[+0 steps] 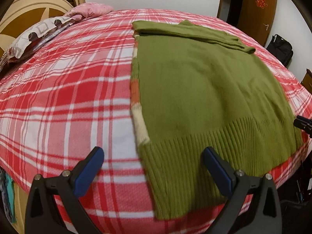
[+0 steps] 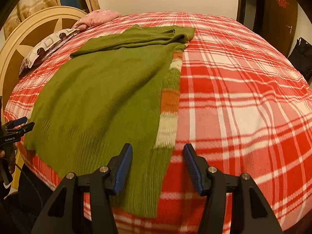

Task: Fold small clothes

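Observation:
A green knitted sweater (image 1: 195, 89) lies flat on the red plaid bed (image 1: 68, 97), with its sleeves folded across the far end. An orange and cream striped strip shows along one long edge. My left gripper (image 1: 153, 152) hovers open over the near ribbed hem, at the striped corner, and nothing is pressed between its blue pads. In the right wrist view the sweater (image 2: 101, 97) spreads to the left on the bed (image 2: 243, 107). My right gripper (image 2: 158, 148) stands open above the same hem edge, holding nothing. Each gripper shows at the edge of the other's view: the right gripper (image 1: 302, 122) and the left gripper (image 2: 17, 125).
A patterned pillow (image 1: 37, 35) and a pink pillow (image 1: 89, 10) lie at the head by the cream headboard (image 2: 29, 39). A brown door (image 1: 257, 9) and a black bag (image 1: 280, 48) stand beyond the bed's far side. The bed's near edge drops off just under the grippers.

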A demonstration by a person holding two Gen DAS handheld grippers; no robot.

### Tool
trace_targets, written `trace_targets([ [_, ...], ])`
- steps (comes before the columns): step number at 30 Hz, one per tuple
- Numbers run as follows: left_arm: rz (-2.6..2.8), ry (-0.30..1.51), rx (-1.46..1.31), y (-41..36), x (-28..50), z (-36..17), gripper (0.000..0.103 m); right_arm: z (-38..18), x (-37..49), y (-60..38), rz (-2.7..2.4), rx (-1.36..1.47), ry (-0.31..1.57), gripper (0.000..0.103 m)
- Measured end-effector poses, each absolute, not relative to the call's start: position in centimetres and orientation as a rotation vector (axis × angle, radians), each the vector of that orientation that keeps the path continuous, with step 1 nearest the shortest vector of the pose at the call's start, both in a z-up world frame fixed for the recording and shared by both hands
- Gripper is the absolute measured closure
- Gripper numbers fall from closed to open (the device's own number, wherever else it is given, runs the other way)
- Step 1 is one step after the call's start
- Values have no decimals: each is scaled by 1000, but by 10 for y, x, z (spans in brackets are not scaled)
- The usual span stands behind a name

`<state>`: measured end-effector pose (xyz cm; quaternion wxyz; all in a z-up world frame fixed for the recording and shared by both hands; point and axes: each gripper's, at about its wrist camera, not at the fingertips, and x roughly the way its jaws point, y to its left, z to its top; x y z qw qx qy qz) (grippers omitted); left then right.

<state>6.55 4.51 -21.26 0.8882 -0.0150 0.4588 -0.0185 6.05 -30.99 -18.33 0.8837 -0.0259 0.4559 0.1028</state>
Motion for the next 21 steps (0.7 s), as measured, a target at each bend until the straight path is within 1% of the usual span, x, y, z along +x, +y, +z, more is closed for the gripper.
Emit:
trace_targets([
  [13,-32,957,-36,38,51,-218,0,-191,35,-313,243,-38,962,48],
  [14,-33,956,-36,38,50,-218,0,-191,36,-313,244,-33,961,53],
  [15,-35,957,-35,38,50,-218,1,-191,36,-313,246,-33,962,59],
  [16,-36,958,-38,38,49,-218,2,-192,35,-313,249,-32,962,60],
  [19,-43,957,-40,36,47,-216,10,-192,36,-314,257,-15,964,63],
  [20,-48,954,-39,35,46,-215,15,-192,36,-314,258,-13,964,66],
  [21,-53,953,-40,34,45,-214,20,-192,35,-315,260,-12,963,67],
])
